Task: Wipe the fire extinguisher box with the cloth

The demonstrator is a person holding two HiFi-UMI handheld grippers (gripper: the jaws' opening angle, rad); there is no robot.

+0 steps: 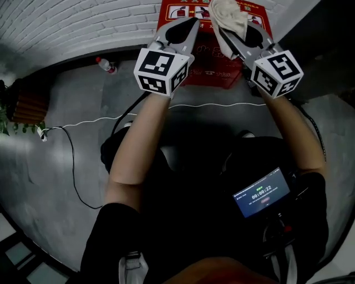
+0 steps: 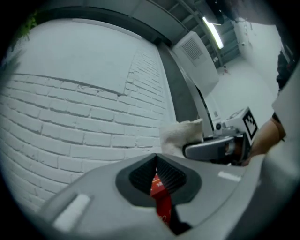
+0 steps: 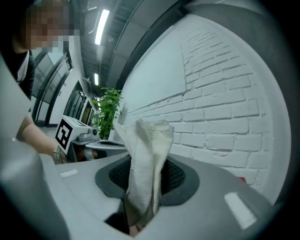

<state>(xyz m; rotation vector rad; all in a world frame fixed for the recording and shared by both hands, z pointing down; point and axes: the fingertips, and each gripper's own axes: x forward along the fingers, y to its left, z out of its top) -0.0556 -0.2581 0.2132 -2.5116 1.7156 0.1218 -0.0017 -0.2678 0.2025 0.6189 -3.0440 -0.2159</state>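
Observation:
The red fire extinguisher box stands on the floor against the white brick wall, right in front of me. My right gripper is shut on a pale cloth, which hangs over the box's top edge. From the right gripper view the cloth stands bunched between the jaws. My left gripper is shut and empty, held over the box's left part. A strip of the red box shows through the slit between its jaws. Beside it I see the right gripper and the cloth.
A plastic bottle lies on the grey floor left of the box. A white cable runs across the floor. A potted plant stands far left. The brick wall closes the far side. A small lit screen sits at my waist.

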